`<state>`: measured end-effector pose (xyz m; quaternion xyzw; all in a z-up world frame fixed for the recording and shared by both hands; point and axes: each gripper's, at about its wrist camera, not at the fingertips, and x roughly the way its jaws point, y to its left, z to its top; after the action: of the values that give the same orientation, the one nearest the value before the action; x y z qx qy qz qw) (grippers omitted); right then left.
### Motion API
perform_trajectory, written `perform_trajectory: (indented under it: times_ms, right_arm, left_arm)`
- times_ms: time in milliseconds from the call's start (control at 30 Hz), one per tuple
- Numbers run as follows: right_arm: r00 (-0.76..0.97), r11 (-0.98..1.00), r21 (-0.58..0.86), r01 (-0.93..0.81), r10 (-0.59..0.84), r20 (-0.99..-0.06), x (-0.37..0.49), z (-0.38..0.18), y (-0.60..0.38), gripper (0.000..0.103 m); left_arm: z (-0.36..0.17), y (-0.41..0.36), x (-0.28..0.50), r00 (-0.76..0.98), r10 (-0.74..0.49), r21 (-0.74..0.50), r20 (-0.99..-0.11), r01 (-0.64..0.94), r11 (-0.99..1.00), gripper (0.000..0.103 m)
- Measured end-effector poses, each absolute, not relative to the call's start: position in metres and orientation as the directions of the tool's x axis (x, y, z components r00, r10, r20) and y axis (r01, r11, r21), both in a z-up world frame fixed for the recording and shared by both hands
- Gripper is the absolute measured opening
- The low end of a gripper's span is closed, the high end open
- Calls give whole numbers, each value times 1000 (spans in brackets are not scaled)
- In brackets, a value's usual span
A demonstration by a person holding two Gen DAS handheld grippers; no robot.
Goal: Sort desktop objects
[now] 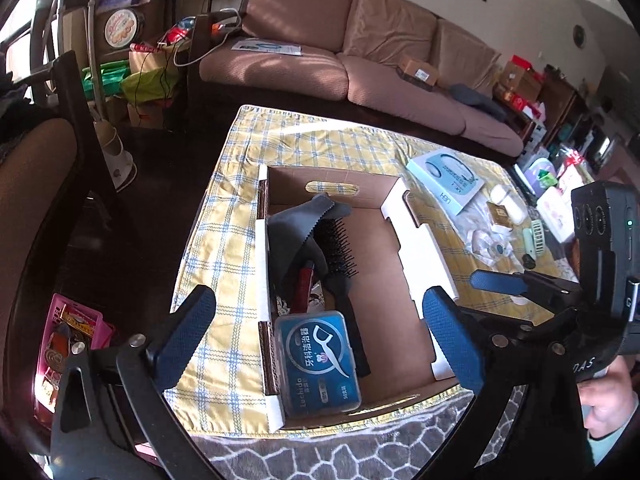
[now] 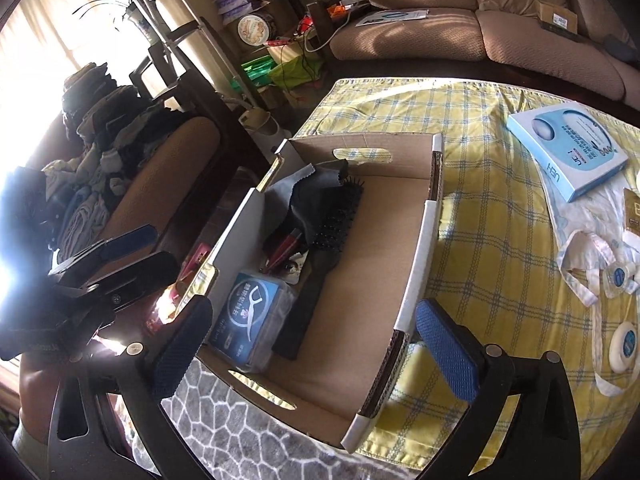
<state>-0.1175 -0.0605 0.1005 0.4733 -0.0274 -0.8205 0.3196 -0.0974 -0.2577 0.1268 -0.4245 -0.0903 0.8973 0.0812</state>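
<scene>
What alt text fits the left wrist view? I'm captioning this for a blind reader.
An open cardboard box on a yellow plaid cloth holds a blue floss pick case, a black hairbrush and a grey cloth. The left claw hangs open over it, empty.

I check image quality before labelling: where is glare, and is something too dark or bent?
Right wrist view: window glare washes out the left edge near the left gripper. Left wrist view: evenly lit, cardboard box sharp. Both views: fisheye bends the edges, corners black.

Black gripper (image 1: 320,332), blue textured pads (image 1: 452,336), silver screws
</scene>
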Motion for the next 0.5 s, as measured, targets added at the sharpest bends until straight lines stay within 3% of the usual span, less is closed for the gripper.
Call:
perform_trajectory:
  times_ms: [500]
  right_arm:
    - [-487,-910,231,343,-383,-785,-102,103,66,103]
  left_arm:
    - [142,-151,-79,-622,260,-217,-739,-146,-965,103]
